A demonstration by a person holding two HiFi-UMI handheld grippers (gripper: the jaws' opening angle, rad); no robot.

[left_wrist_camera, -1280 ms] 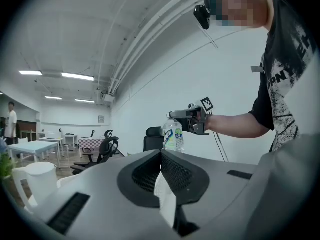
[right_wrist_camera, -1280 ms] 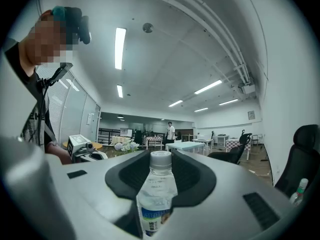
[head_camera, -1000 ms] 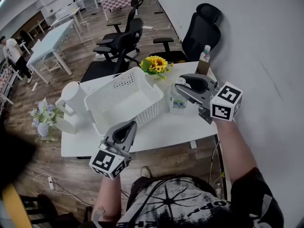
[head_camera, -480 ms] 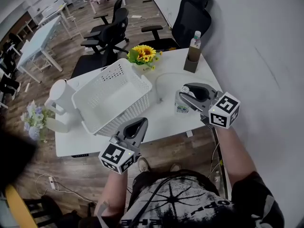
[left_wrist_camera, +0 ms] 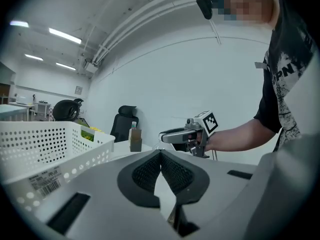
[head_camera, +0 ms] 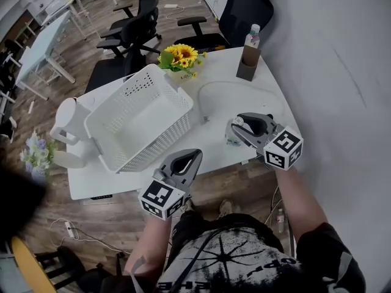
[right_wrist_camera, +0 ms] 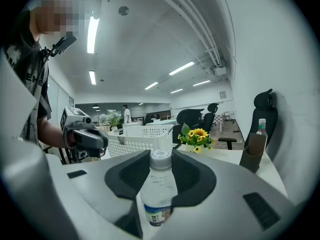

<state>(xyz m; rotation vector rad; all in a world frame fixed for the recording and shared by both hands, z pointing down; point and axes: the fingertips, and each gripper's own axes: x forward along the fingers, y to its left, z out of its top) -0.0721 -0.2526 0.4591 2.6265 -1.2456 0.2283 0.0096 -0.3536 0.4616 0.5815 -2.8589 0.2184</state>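
Observation:
My right gripper [head_camera: 236, 126] is shut on a clear water bottle [head_camera: 233, 135] with a white cap and a green-blue label, over the near right part of the white table [head_camera: 217, 112]. In the right gripper view the bottle [right_wrist_camera: 160, 191] stands upright between the jaws of that gripper [right_wrist_camera: 161, 158]. My left gripper [head_camera: 194, 157] hovers at the table's front edge, left of the bottle, jaws together with nothing in them. The left gripper view shows its own tips [left_wrist_camera: 161, 153] touching, and the right gripper [left_wrist_camera: 181, 135] beyond them.
A white perforated basket [head_camera: 137, 118] takes up the table's middle. Sunflowers [head_camera: 178, 56] stand behind it, with a brown holder [head_camera: 247, 68] carrying a second bottle at the far right. A white pitcher [head_camera: 63, 120] sits at the left. Black office chairs [head_camera: 131, 32] stand beyond.
Both grippers have come nearer to the person. The right one carried the bottle toward the table's near right edge. The left one swung from facing the pitcher to facing the basket.

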